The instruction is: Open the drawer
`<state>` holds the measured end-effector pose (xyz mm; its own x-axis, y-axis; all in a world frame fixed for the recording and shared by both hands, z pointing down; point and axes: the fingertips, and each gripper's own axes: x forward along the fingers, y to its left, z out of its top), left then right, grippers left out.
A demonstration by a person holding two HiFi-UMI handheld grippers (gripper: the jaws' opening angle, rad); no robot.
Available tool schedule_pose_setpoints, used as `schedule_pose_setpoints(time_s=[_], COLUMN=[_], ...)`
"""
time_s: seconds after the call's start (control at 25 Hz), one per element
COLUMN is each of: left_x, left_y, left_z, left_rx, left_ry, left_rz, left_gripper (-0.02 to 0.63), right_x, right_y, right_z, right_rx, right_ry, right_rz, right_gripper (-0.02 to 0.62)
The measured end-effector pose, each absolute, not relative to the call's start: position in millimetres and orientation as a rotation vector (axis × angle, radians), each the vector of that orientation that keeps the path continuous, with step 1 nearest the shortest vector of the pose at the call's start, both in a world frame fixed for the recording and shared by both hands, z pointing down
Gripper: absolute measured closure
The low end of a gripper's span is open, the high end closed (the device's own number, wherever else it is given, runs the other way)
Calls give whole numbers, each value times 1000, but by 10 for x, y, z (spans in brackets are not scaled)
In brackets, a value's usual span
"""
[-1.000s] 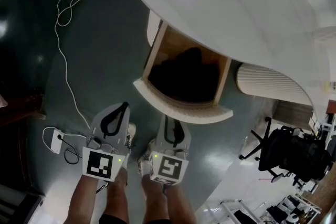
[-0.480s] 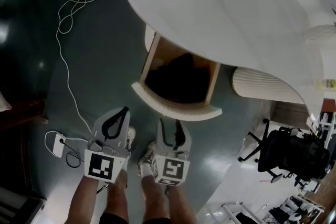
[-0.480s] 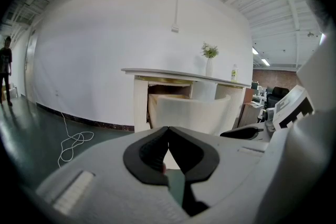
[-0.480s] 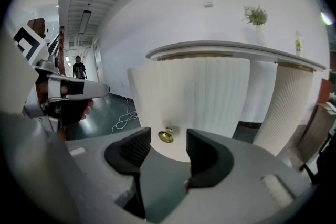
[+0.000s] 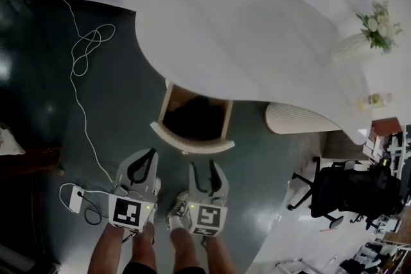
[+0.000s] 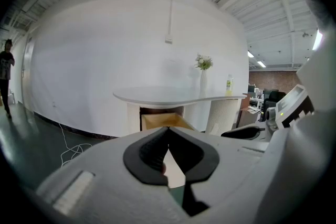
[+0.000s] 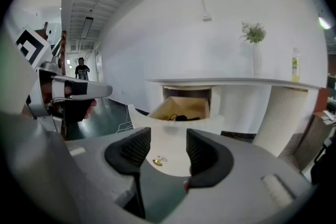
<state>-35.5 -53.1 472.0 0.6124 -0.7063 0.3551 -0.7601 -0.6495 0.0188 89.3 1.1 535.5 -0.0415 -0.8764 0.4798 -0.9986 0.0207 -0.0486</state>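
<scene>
White cable (image 5: 80, 67) trails beside the pulled-out drawer (image 5: 191, 140) — left tool (image 6: 168, 130) together, right tool (image 7: 168, 137) just spread, empty.

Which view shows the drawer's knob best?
Right gripper view: the brass knob shows plainly on the drawer front. Head view looks down into the drawer, its front edge-on; left gripper view shows the drawer but no knob.

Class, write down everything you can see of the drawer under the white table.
The drawer stands pulled out from under the white tabletop. It has a curved white front with a small brass knob, pale wooden side walls, and dark contents, including what looks like a black cable. Nothing touches its front.
</scene>
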Motion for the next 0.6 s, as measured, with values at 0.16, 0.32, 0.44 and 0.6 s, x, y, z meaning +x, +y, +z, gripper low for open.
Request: schedule_pose_setpoints(time_s=[0.16,0.32,0.44,0.6], left_x=[-253,-110,-34,143], left_y=[-523,-579,-625,-654], left_z=[4376,3964,3601,3083], left_rx=[2686,2710,2712,2736], left_ry=[-1243,-1262,-1275,-1284], left_rz=[411,358,333,289], left_gripper=[595,595,595,595], right_x=[1059,1246,1358,1570], right_y=[-6,-90,-154,-213], right_z=[4954,4526,4114,3534], right_rx=[1962,1986,1997,2022], right_ry=[-1987,-2005,-2026,-2059], right_rz=[519,474,446,397], right_gripper=[380,380,380,382])
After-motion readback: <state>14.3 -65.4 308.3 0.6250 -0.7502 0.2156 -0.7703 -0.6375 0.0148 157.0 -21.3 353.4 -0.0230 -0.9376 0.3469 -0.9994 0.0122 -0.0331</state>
